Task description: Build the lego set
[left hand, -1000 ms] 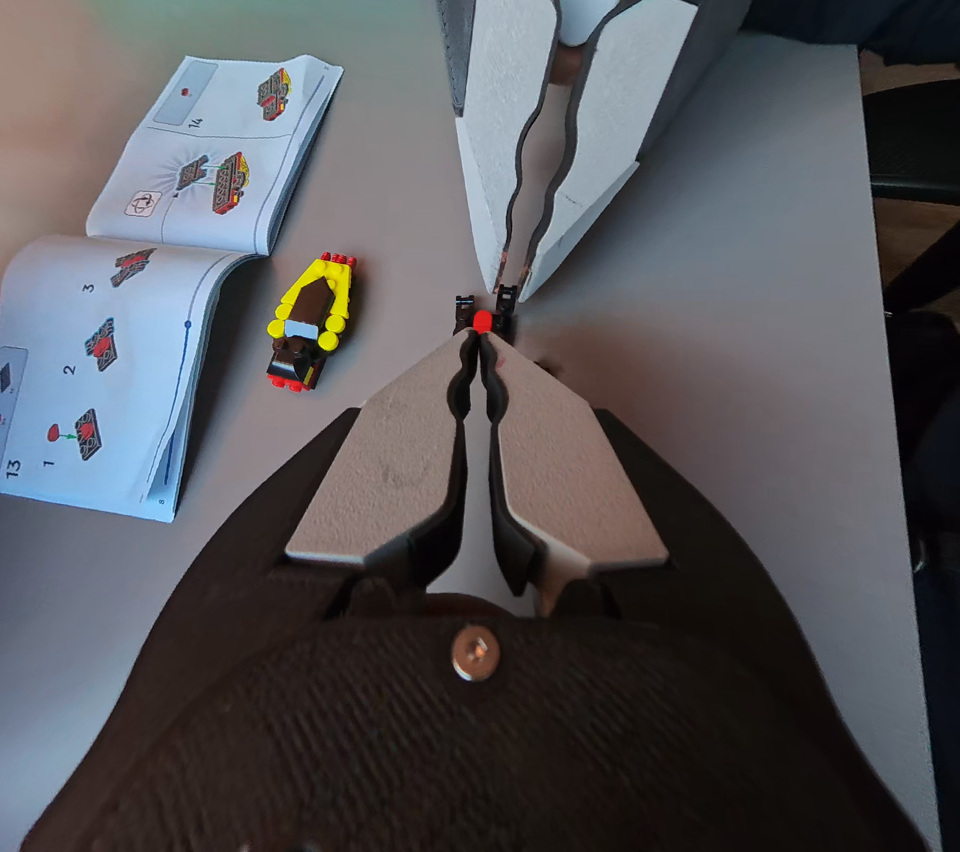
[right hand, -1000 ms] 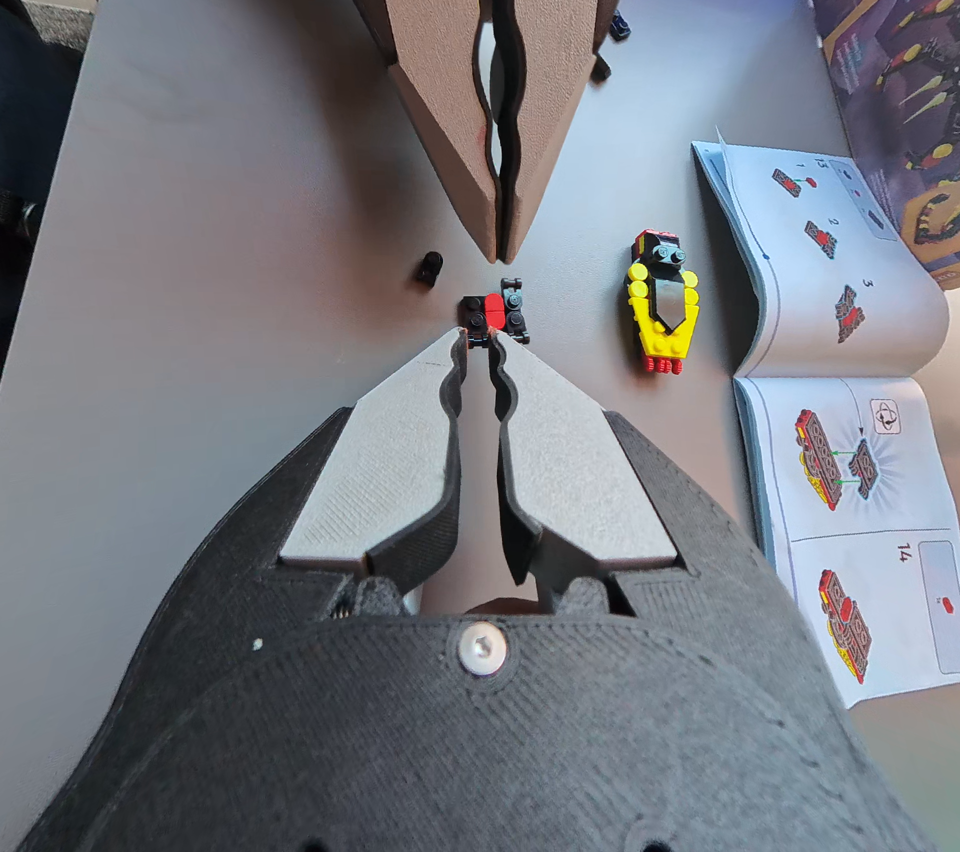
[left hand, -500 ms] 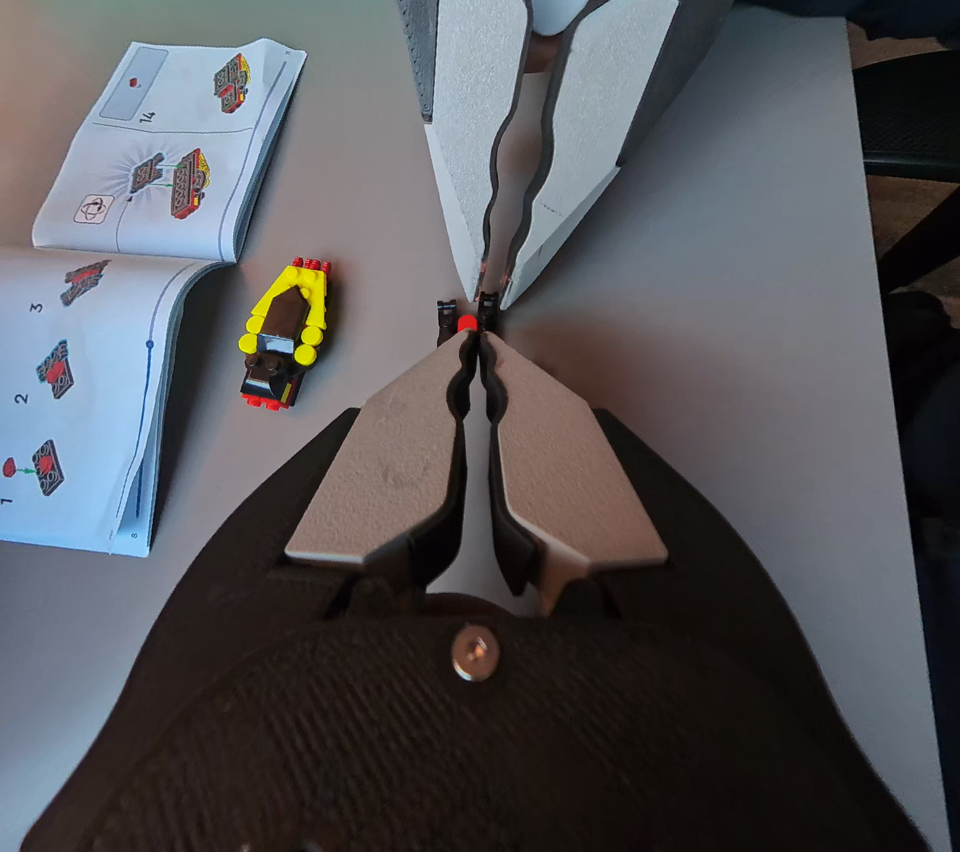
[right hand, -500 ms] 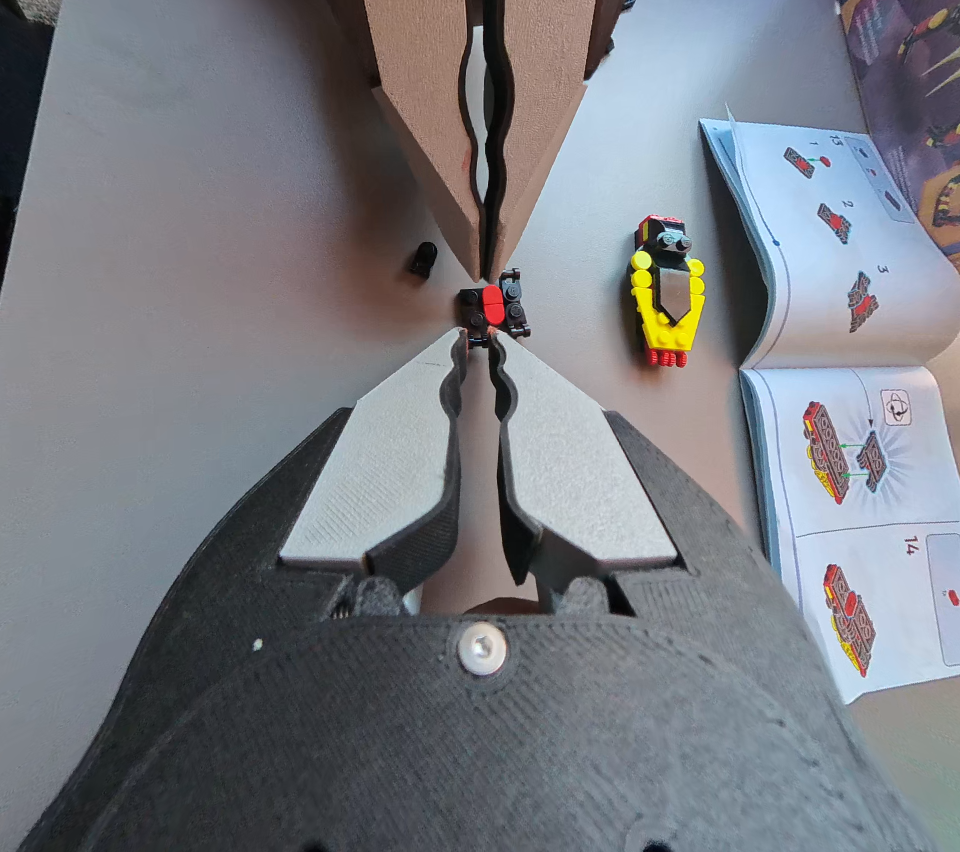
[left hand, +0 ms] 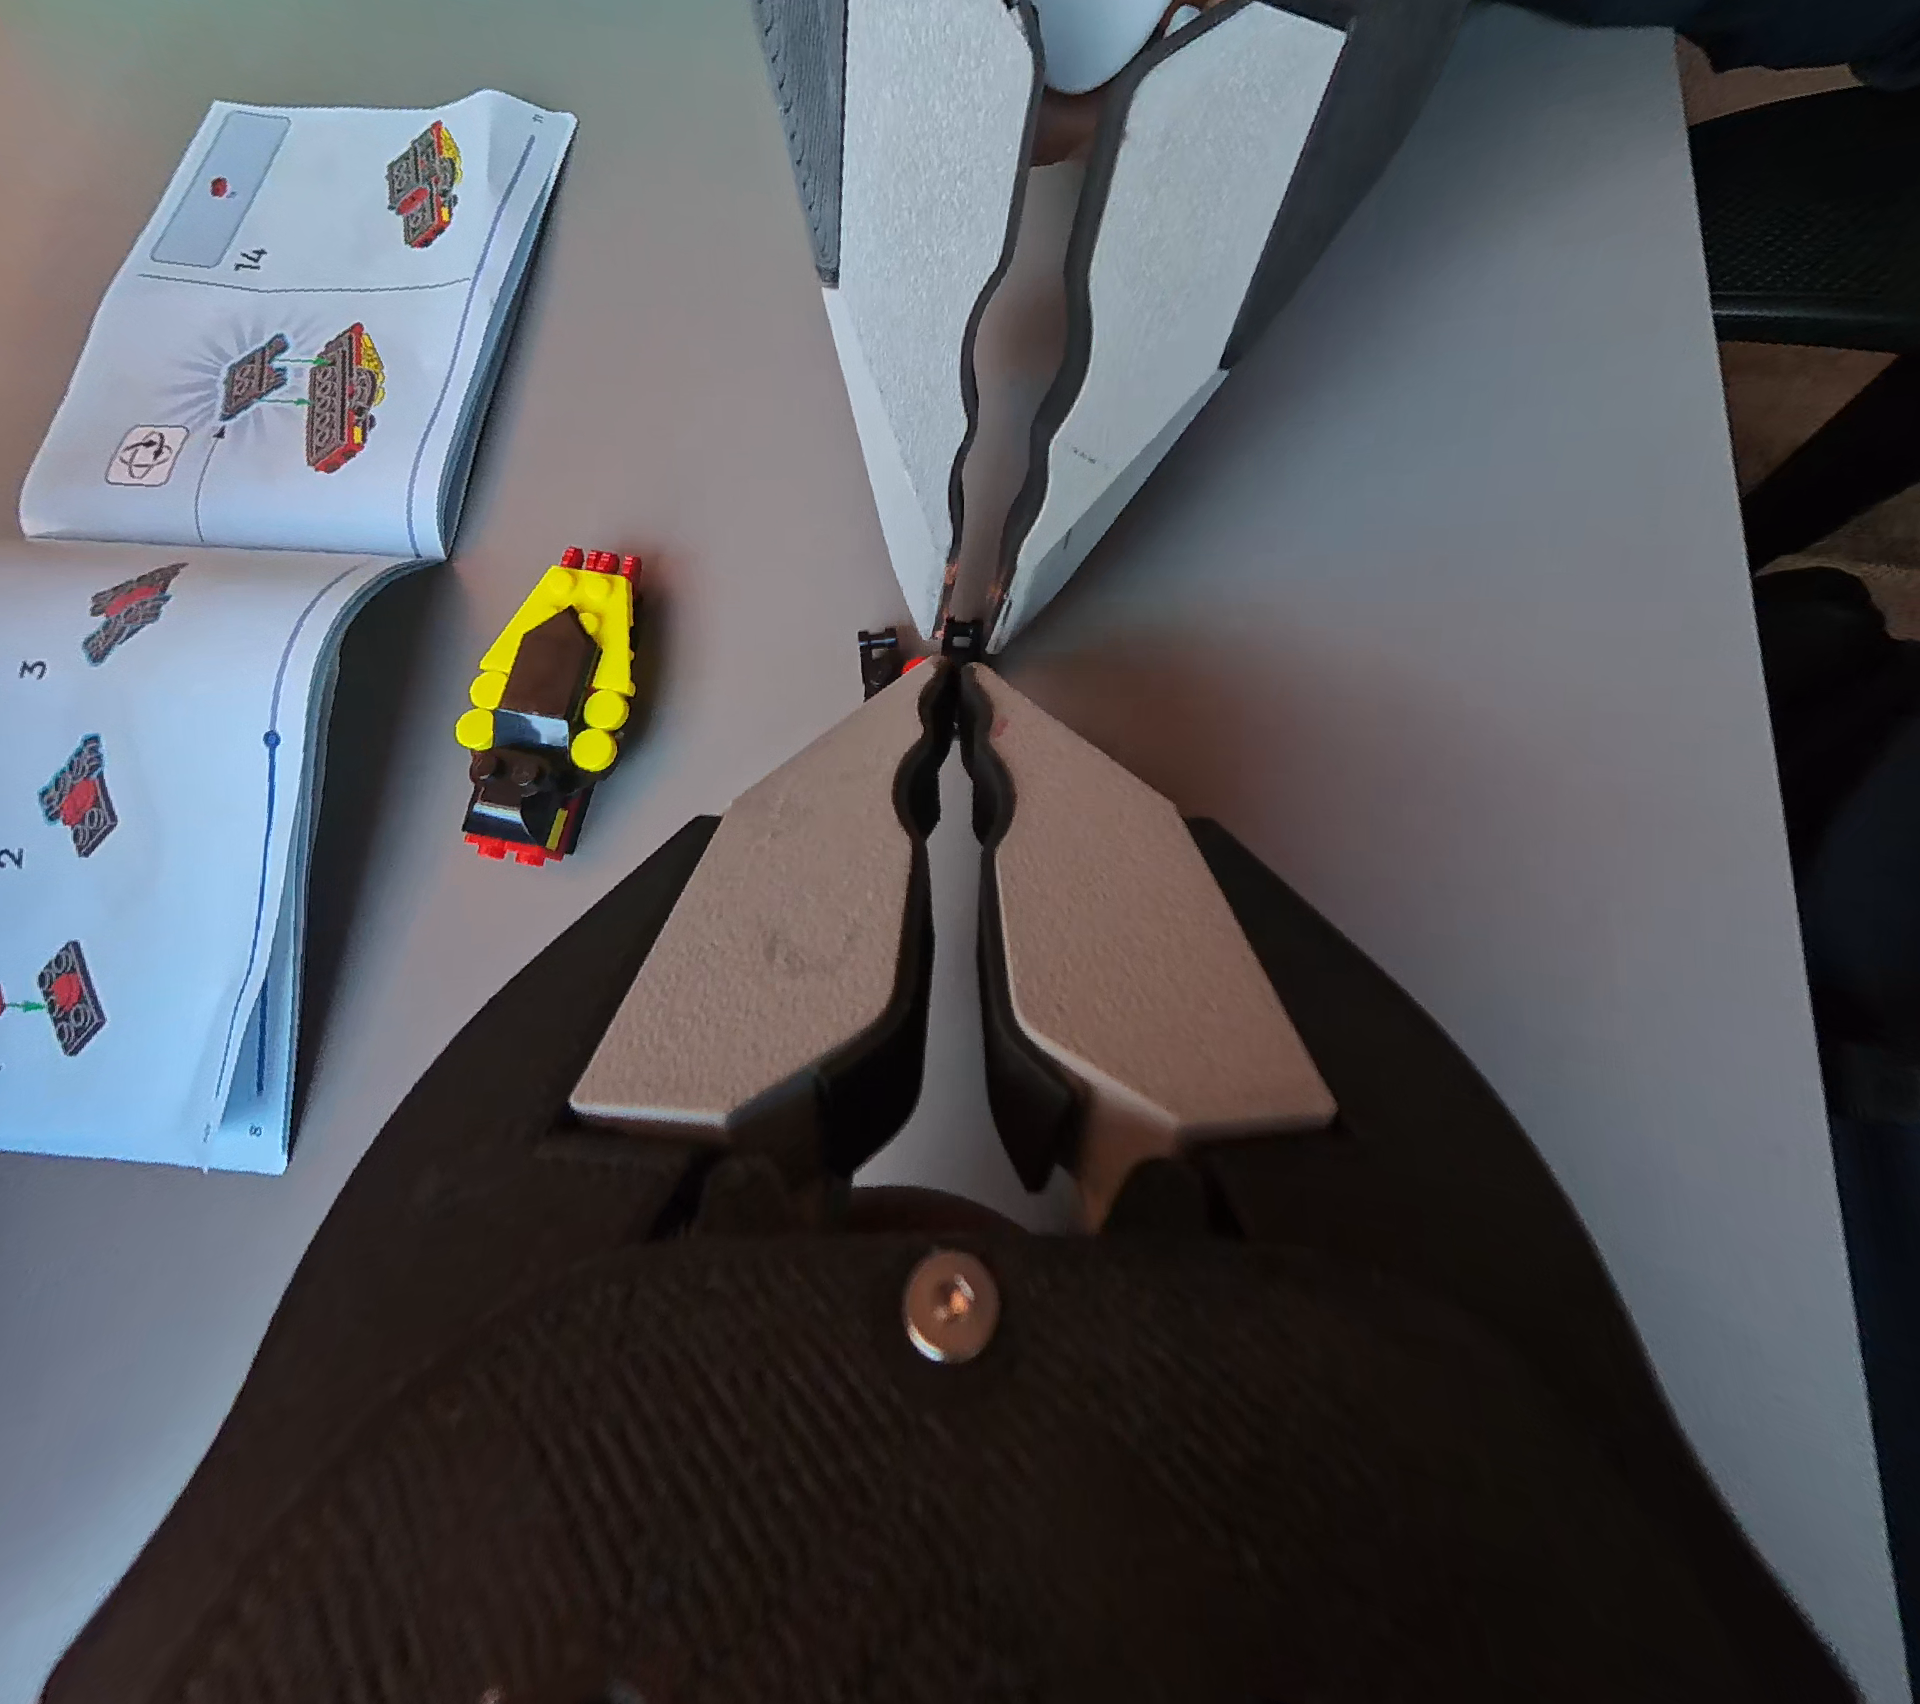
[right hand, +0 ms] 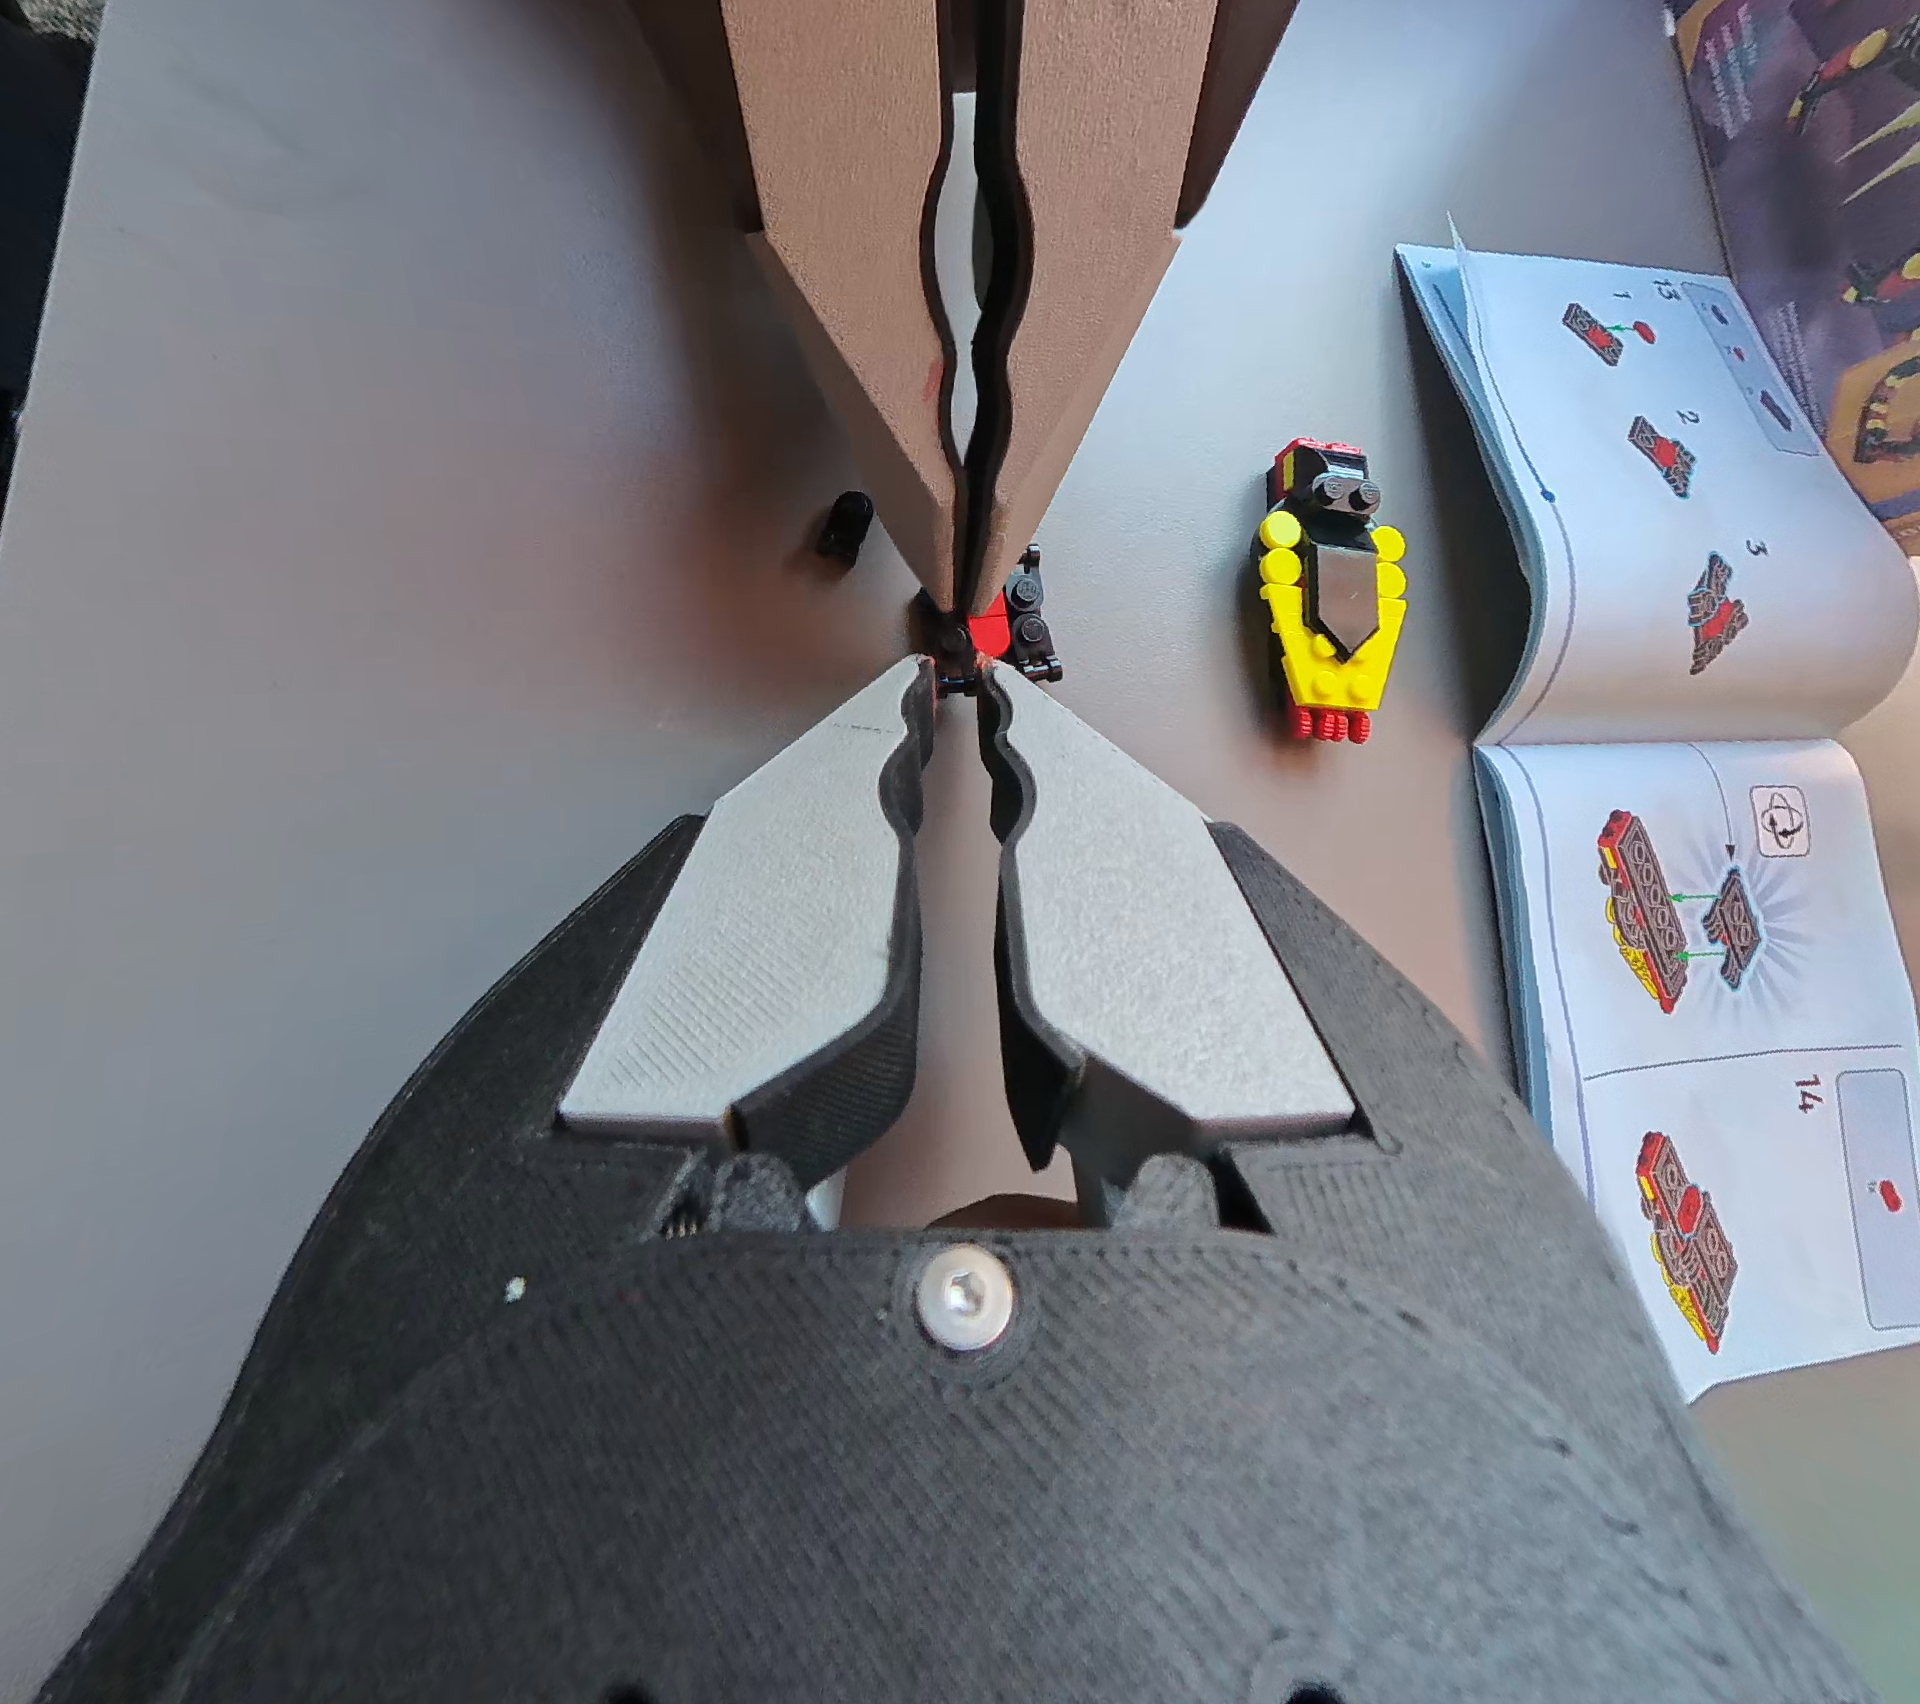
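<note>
Both grippers closed in since earlier: left gripper (left hand: pixel 951 678) clenched, right gripper (right hand: pixel 956 680) clamping black-red lego piece (right hand: pixel 992 631) mid-tabletop; tips meet there.

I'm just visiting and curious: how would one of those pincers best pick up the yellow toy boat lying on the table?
Probably across the yellow model's narrow width, at its middle, coming straight down from above. It lies flat on the table, long and slim, with open space along both long sides; the booklet sits a little apart.
</note>
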`<action>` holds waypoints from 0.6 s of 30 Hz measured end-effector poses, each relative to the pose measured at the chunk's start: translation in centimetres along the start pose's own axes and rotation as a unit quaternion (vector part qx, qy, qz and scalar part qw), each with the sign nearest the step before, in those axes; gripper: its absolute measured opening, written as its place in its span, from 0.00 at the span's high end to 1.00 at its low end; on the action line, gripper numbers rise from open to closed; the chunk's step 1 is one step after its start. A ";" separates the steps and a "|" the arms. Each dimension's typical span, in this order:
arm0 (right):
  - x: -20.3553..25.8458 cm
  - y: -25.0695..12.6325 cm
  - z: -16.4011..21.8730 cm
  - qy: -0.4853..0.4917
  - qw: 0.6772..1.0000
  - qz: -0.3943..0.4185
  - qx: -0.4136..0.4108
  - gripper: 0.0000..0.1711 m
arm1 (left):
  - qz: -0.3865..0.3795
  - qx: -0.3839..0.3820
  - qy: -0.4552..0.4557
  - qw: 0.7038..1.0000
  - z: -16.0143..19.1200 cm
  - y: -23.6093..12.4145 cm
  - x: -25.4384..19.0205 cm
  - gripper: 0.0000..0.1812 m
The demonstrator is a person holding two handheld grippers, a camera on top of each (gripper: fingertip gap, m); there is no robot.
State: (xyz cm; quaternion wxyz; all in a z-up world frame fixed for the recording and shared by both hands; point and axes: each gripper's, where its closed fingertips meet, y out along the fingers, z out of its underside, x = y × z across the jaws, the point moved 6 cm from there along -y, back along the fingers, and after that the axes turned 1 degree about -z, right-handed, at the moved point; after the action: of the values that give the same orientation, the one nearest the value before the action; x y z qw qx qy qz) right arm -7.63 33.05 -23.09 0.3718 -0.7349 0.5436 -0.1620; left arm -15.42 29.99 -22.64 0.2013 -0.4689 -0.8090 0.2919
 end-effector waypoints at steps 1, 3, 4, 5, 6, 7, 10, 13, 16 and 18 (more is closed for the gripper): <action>0.0 0.0 0.0 0.000 1.000 0.001 0.000 0.97 | 0.000 0.000 0.002 1.000 -0.1 0.0 0.0 1.00; 0.0 0.0 -0.1 0.000 1.000 0.001 -0.001 0.97 | 0.003 0.001 0.003 1.000 -0.1 0.1 -0.1 1.00; 0.0 0.0 -0.1 0.000 1.000 0.001 -0.001 0.97 | 0.003 0.001 0.003 1.000 -0.1 0.2 -0.1 1.00; 0.0 0.0 -0.1 0.000 1.000 0.001 -0.001 0.97 | 0.004 0.002 0.003 1.000 -0.1 0.2 -0.1 1.00; 0.0 0.0 -0.1 -0.001 1.000 0.001 0.000 0.97 | 0.003 0.003 0.003 1.000 0.0 0.2 -0.1 1.00; 0.0 0.1 0.0 -0.001 1.000 0.001 0.001 0.97 | 0.003 0.004 0.003 1.000 0.0 0.3 -0.1 1.00; 0.1 0.1 0.0 -0.001 1.000 -0.001 0.001 0.97 | 0.001 0.004 0.003 1.000 0.0 0.4 0.0 1.00; 0.0 0.2 0.0 0.001 1.000 -0.001 0.002 0.97 | 0.003 0.003 0.004 1.000 -0.1 0.4 0.0 1.00; 0.0 0.2 0.0 0.003 1.000 0.000 0.001 0.97 | 0.005 0.005 0.004 1.000 -0.1 0.5 -0.1 1.00; 0.0 0.2 0.0 0.003 1.000 -0.001 0.001 0.97 | 0.003 0.008 0.005 1.000 0.0 0.6 0.0 1.00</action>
State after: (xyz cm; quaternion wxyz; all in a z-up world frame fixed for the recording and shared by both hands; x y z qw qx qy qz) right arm -7.77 33.04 -23.23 0.3703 -0.7344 0.5444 -0.1651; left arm -15.03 30.19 -23.01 0.2083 -0.4715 -0.8039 0.2965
